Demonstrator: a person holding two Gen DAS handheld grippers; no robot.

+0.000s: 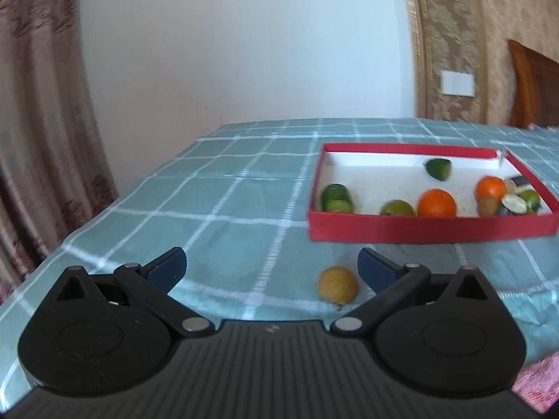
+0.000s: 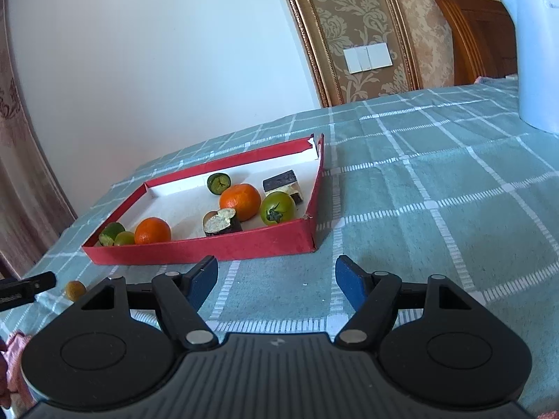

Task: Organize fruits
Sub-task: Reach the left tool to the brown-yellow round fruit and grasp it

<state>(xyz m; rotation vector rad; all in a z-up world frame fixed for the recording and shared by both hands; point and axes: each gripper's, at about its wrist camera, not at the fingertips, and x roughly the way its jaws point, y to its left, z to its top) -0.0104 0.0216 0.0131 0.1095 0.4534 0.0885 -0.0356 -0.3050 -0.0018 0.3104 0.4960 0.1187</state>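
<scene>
The red tray [image 1: 429,228] is the landmark: a shallow box with red walls and a white floor, resting on the teal checked tablecloth [image 1: 216,188].

Inside the tray lie 2 oranges. One orange [image 2: 152,231] sits near the front wall toward the tray's left end, and the other orange [image 2: 240,201] lies further right, near the middle. A green tomato [image 2: 277,208] with a dark stem rests in the tray's front right corner, just beside the second orange. Behind the tomato, near the right wall, stands a dark block with a pale layer [image 2: 283,183]. A second dark piece with a crumbly pale top [image 2: 222,223] lies against the front wall, beside the second orange. A small green fruit [image 2: 218,183] sits toward the back wall, and 2 more green pieces [image 2: 112,234] huddle in the front left corner.

Outside the tray, in front of its front wall and well to the left end, a small yellow-brown fruit [image 1: 338,283] rests alone on the cloth.

The left gripper [image 1: 272,269] hangs in front of the tray with its fingers spread wide; the yellow-brown fruit lies near its right finger, untouched. The right gripper [image 2: 276,279] sits in front of the tray's right end, its blue pads [image 2: 350,281] parted with only cloth between them.

A white kettle [image 2: 534,56] stands far right of the tray.
</scene>
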